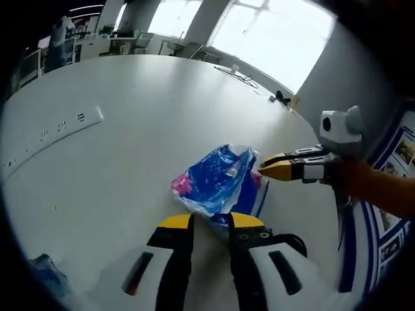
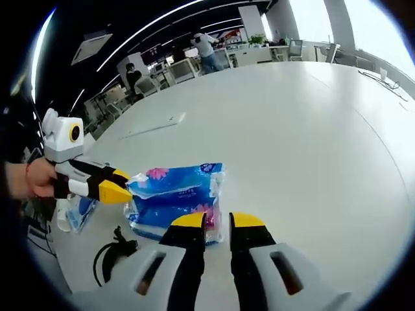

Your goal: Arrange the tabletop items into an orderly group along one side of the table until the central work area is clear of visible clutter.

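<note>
The left gripper (image 1: pixel 211 222) reaches forward with its yellow-tipped jaws a little apart, their tips right at the near edge of a blue and pink plastic tissue pack (image 1: pixel 217 181), and whether they pinch the wrapper cannot be told from here. In the right gripper view that same gripper (image 2: pixel 123 184) comes in from the left, held by a hand (image 2: pixel 31 178), its yellow tips drawn close together and touching the left end of the tissue pack (image 2: pixel 174 197). The right gripper (image 2: pixel 217 221) has its own jaws slightly parted with a narrow gap, the tips at the pack's near edge; in the left gripper view it (image 1: pixel 264 168) enters from the right with tips close together against the pack's right side. The pack lies flat on a wide white table (image 1: pixel 142 116), near the edge closest to the person. A black cable (image 2: pixel 109 254) lies coiled on the table just left of the right gripper's body, and another blue packet (image 2: pixel 79 210) sits beyond it at the table edge. A recessed power socket strip (image 1: pixel 55 133) runs across the tabletop well away from the pack. Desks and people (image 2: pixel 206 46) stand in the office behind.
</note>
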Demonstrator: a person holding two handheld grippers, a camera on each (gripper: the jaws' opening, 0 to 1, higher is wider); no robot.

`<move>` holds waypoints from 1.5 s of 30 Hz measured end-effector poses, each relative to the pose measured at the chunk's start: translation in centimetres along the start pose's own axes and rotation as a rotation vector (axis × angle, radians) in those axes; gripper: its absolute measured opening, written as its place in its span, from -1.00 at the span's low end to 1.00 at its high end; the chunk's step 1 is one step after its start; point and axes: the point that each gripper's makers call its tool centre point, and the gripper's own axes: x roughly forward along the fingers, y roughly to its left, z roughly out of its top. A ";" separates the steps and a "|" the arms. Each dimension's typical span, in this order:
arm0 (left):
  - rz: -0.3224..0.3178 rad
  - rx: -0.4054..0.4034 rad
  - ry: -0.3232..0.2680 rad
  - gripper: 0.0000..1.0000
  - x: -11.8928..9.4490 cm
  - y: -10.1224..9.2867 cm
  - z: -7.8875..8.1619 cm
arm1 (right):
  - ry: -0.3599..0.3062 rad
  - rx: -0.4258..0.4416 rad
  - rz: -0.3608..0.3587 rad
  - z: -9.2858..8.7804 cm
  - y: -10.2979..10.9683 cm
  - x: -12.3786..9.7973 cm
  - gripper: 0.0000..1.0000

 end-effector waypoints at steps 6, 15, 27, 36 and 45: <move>0.001 -0.002 -0.010 -0.53 -0.3 0.0 0.4 | 0.000 0.003 0.001 0.0 0.1 -0.1 -0.69; -0.004 -0.007 -0.023 -0.39 -1.1 -0.3 0.9 | -0.016 0.006 -0.013 0.5 0.3 -0.6 -0.64; -0.007 0.004 -0.048 -0.26 -2.4 -0.8 1.9 | -0.039 0.006 -0.026 1.2 0.4 -1.5 -0.56; -0.009 0.012 -0.064 -0.14 -3.5 -1.3 2.6 | -0.061 0.003 -0.026 2.0 1.2 -2.3 -0.51; -0.019 0.027 -0.087 -0.03 -5.1 -1.9 3.4 | -0.084 0.013 -0.025 2.6 2.1 -3.2 -0.46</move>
